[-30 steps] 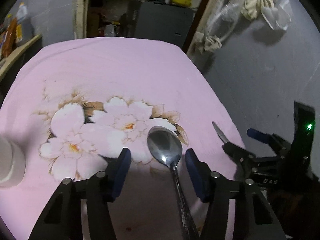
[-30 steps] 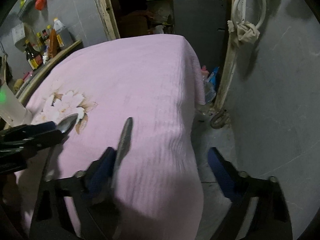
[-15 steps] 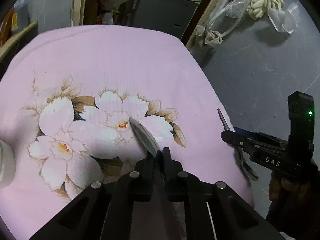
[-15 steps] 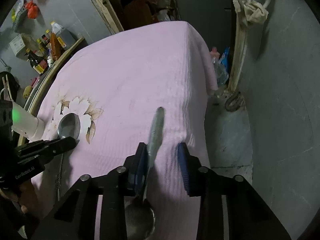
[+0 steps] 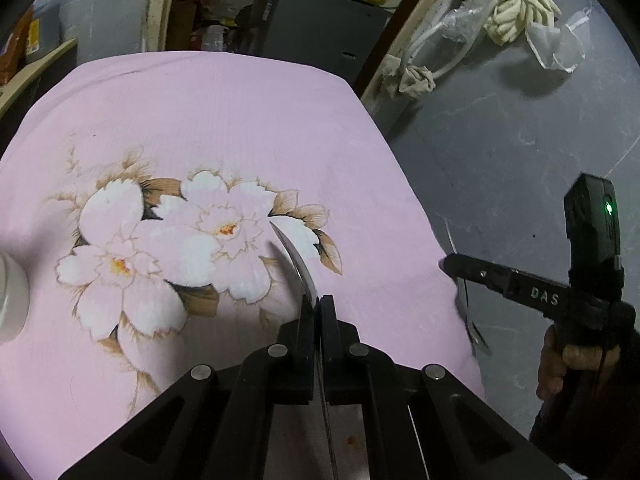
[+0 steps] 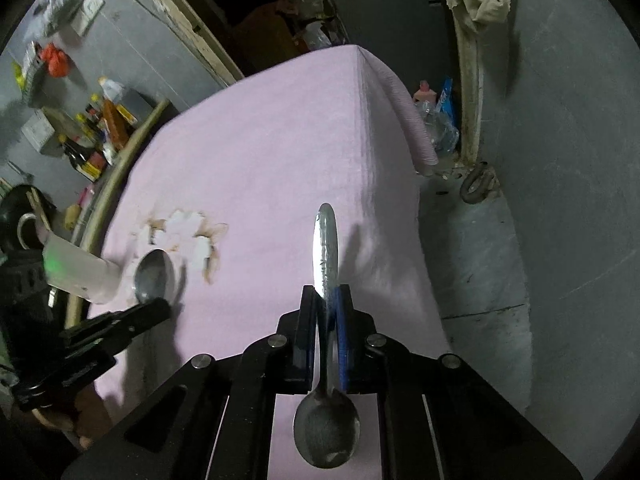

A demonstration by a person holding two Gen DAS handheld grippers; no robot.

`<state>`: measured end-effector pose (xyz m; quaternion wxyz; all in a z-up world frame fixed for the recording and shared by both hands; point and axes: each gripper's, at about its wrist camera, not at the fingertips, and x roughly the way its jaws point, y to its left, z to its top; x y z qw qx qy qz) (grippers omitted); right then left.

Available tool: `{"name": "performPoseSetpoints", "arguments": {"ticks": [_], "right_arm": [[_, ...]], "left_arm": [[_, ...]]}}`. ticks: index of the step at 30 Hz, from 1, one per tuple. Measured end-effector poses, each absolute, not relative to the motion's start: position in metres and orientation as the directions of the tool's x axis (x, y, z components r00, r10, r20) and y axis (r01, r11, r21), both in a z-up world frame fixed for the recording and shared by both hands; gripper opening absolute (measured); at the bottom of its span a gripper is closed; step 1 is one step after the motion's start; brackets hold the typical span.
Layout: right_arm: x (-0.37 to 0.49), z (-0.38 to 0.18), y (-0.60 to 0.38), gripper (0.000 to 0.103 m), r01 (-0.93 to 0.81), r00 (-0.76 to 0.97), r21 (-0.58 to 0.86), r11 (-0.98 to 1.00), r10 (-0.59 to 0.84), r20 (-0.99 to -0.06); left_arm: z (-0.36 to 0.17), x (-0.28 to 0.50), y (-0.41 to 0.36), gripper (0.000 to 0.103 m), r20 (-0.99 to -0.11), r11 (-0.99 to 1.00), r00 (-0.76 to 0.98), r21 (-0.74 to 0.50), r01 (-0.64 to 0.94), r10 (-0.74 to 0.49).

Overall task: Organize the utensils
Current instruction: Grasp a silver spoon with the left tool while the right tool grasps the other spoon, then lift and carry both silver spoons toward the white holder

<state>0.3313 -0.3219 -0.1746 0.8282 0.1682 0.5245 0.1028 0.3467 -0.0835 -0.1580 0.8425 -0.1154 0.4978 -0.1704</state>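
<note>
My left gripper (image 5: pixel 319 300) is shut on a steel spoon (image 5: pixel 296 256), seen edge-on with its bowl pointing forward over the flowered pink cloth (image 5: pixel 200 132). The right wrist view shows that spoon's bowl (image 6: pixel 154 276) beyond the left gripper (image 6: pixel 160 306). My right gripper (image 6: pixel 326 294) is shut on a second spoon (image 6: pixel 326 248); its handle points forward and its bowl hangs back under the camera, above the cloth's right edge. The right gripper (image 5: pixel 446 265) also shows in the left wrist view.
A white cup (image 5: pixel 10 300) stands at the cloth's left edge and shows in the right wrist view (image 6: pixel 80 272) too. Bottles (image 6: pixel 96 132) crowd a shelf to the far left. The table (image 6: pixel 400 184) drops off to grey floor on the right.
Both grippers closed from open onto their spoons and lifted them off the cloth. The left spoon turned onto its edge.
</note>
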Motion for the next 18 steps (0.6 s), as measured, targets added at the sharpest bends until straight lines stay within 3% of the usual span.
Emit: {"name": "performPoseSetpoints", "arguments": {"ticks": [18], "right_arm": [[0.279,-0.104,-0.268,0.008,-0.125,0.614,0.413,0.902,0.397,-0.682]], "left_arm": [[-0.092,0.305,-0.043,0.003,-0.664,0.927,0.657,-0.339,0.162,-0.358]]}}
